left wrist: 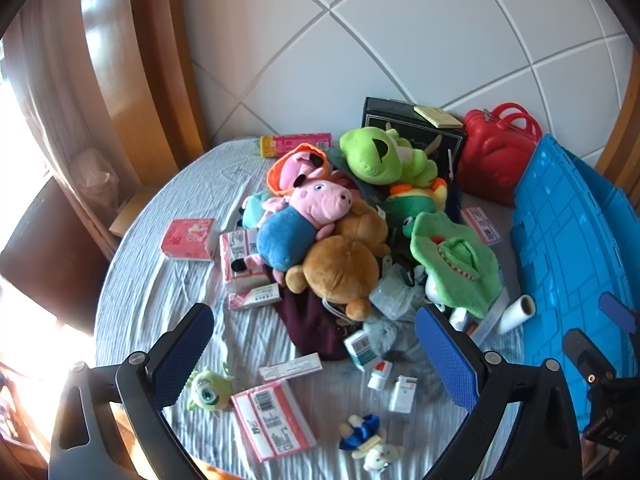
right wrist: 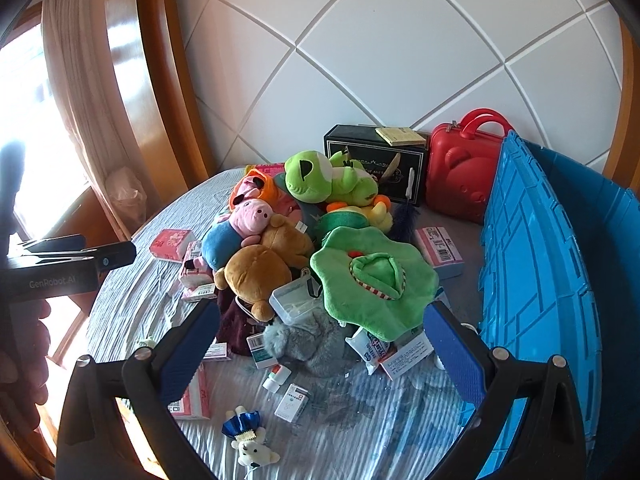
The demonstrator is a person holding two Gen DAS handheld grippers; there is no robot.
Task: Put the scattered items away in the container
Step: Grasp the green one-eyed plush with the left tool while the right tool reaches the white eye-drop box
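both my left claw (left wrist: 314, 354) and right claw (right wrist: 320, 346) hang apart and empty over the toy pile (right wrist: 280, 248) left of the blue crate (right wrist: 532, 264), so i judge picking a first toy comes next.

Plush toys (left wrist: 320, 240) heaped on bed (boxes scattered around), blue crate (left wrist: 568, 240) beside

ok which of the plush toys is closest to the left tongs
The small green one-eyed monster plush, lying alone on the bedsheet just beside the left tongs' left finger; the pig, bear and frog plushes sit farther off in the pile.
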